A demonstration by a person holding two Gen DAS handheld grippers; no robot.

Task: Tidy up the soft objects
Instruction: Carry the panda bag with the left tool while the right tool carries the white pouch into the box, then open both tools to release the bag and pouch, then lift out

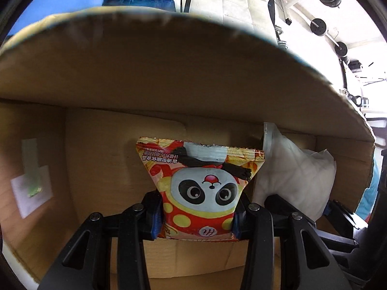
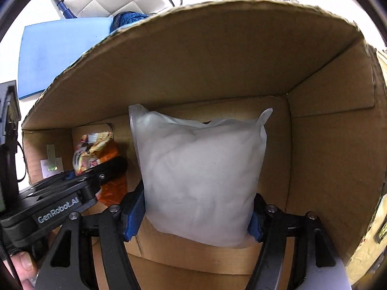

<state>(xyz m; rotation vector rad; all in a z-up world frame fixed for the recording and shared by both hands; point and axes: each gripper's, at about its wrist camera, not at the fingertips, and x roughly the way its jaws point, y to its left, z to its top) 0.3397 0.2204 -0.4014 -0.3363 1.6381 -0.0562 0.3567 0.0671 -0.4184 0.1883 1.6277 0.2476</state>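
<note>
Cardboard fills both views: an open cardboard box (image 2: 326, 145) is the landmark, its far wall and flap rising ahead of both tools, its floor lying below them.

Inside the box, toward its right-hand wall, the white pillow (image 2: 203, 178) is the biggest item. The right gripper (image 2: 193, 220) pinches it by the lower sides, blue pads pressed into the fabric on either flank. The pillow's top reaches toward the far wall, and whether its base rests on the floor or hangs just above it cannot be told.

Left of the pillow, nearer the box's middle, the panda snack bag (image 1: 200, 188) is clamped at its lower half between the fingers of the left gripper (image 1: 197, 220). Its upper corner lies just beside the pillow, perhaps touching. A paper label (image 1: 31, 188) sticks to the left wall, well apart from both.

By my reading, both soft items are already carried inside the box and only need letting go, so the packing looks close to finished for these two. Whether more items wait outside the box is not shown.
</note>
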